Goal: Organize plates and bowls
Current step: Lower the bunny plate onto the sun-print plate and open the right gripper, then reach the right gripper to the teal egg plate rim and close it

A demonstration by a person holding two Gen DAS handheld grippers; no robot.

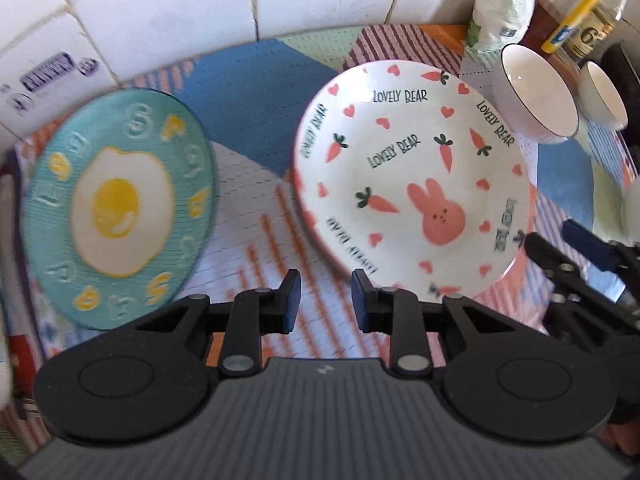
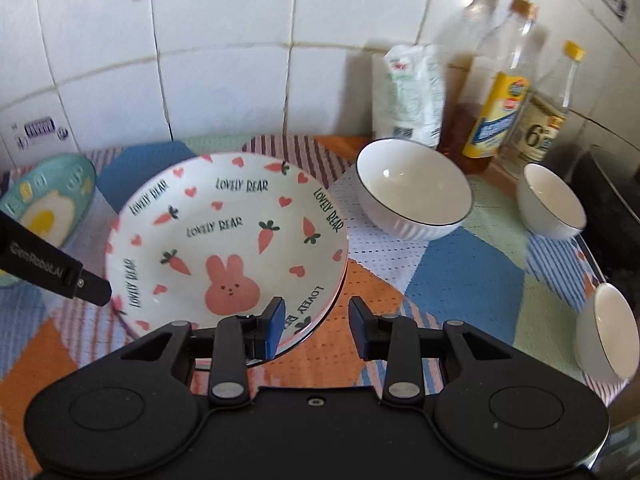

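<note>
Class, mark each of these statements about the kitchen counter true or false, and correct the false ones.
1. The rabbit plate lies between the egg plate and the white bowls. True.
2. The left hand-held gripper is shut on the egg plate. False: it is open and holds nothing.
3. Three white bowls show in the right wrist view. True: one near the rabbit plate, one further right, one at the edge.
4. The bowls are stacked. False: each stands apart on the cloth.
5. The right hand-held gripper is open. True.
</note>
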